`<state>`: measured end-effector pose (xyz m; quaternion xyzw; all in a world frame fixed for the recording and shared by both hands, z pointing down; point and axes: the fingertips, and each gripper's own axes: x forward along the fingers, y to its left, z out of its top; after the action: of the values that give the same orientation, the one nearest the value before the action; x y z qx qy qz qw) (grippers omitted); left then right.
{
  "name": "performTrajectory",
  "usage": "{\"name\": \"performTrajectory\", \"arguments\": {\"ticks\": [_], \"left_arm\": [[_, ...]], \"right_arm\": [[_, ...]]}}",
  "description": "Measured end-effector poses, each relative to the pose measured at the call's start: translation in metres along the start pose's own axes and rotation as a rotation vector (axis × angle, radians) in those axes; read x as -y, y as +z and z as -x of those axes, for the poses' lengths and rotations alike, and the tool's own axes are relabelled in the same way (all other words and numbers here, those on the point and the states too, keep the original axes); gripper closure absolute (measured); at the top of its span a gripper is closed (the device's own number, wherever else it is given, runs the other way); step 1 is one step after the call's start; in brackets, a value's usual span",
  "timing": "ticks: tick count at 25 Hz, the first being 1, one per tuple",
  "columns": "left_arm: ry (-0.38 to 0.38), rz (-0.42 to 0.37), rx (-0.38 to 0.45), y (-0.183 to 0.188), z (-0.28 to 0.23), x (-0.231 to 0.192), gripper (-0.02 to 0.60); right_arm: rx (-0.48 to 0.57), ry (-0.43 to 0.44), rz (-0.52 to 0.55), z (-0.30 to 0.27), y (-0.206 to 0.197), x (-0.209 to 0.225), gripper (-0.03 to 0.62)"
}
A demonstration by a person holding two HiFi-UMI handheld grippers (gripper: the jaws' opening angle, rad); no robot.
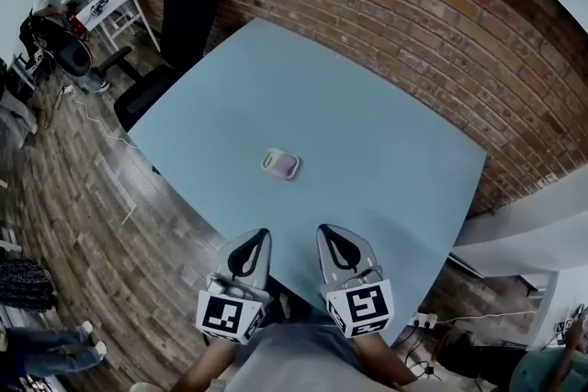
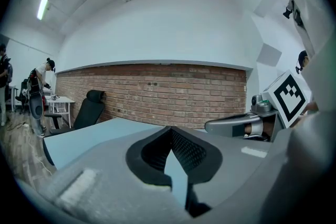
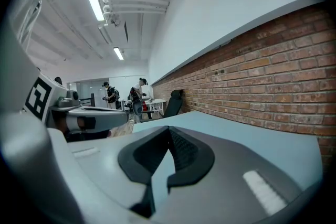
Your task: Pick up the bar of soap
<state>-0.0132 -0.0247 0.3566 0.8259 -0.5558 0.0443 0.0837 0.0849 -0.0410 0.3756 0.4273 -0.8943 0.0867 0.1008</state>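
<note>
Now, before reaching, our left gripper (image 1: 261,236) and right gripper (image 1: 325,232) are clenched, empty; next we open one over the bar of soap (image 1: 280,163).

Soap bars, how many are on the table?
1. The bar of soap lies near the middle of the blue table; nothing there could hide another.

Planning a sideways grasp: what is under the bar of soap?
The bar of soap sits on the light blue table, ringed by a greyish rim, possibly a dish; too small to tell. Whatever is directly beneath is covered by the soap.
</note>
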Motion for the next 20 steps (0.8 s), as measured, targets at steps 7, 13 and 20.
{"name": "performTrajectory", "arguments": {"ticks": [7, 13, 20], "left_arm": [[-0.025, 0.029, -0.033, -0.019, -0.028, -0.024, 0.578], [-0.048, 0.090, -0.116, -0.058, -0.061, -0.057, 0.578], [-0.121, 0.168, -0.230, -0.101, -0.109, -0.088, 0.578]], "right_arm": [[-0.035, -0.005, 0.006, -0.038, -0.010, 0.009, 0.591], [-0.059, 0.002, 0.021, -0.092, -0.021, 0.008, 0.591], [-0.077, -0.027, 0.024, -0.159, -0.034, 0.026, 0.591]]}}
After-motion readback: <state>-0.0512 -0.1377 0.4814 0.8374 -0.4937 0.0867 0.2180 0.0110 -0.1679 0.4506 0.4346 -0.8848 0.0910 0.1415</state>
